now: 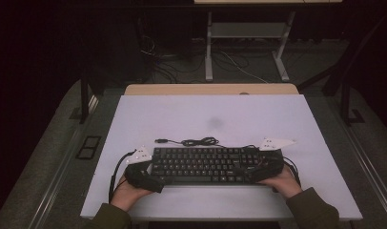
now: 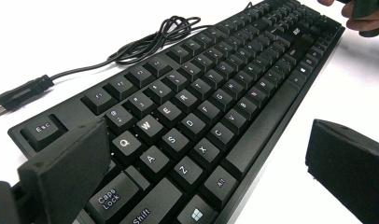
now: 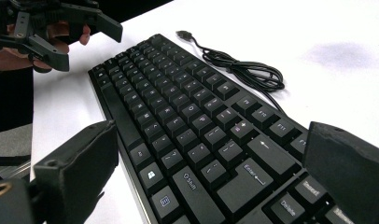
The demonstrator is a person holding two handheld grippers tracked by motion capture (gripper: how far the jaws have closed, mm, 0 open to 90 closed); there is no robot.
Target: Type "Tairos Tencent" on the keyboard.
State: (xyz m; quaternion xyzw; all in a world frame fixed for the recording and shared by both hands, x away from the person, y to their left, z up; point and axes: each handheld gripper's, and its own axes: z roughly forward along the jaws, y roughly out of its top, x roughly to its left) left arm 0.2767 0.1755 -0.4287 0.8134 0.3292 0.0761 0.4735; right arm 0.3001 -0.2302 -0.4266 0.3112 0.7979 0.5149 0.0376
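Here we hold a claw in each hand at the two ends of a black keyboard (image 1: pixel 201 165) that lies flat on the white counter (image 1: pixel 215 119), near its front edge and roughly centred.

Our left claw (image 1: pixel 145 175) sits at the keyboard's left end. In the left gripper view its jaws stand apart and straddle that end: one jaw is over the Esc and Caps Lock corner, the other is off the front edge over the bare counter. We cannot tell whether the jaw over the keys touches them, and neither jaw presses the keyboard's sides.

Our right claw (image 1: pixel 268 167) sits at the right end. In the right gripper view its jaws are also apart: one stands off the front edge by the bottom row, the other over the keys beside Enter and Delete. The keyboard runs between them, not clamped. In that view the left claw (image 3: pixel 87 39) shows at the far end, with its jaws spread as well.

The keyboard's black cable (image 1: pixel 196 141) lies in a loose coil on the counter just behind the keyboard, and its USB plug (image 1: pixel 160 140) rests free on the white surface to the left of the coil.

A faint grey smudge (image 1: pixel 215 122) marks the counter farther back, well apart from the keyboard.
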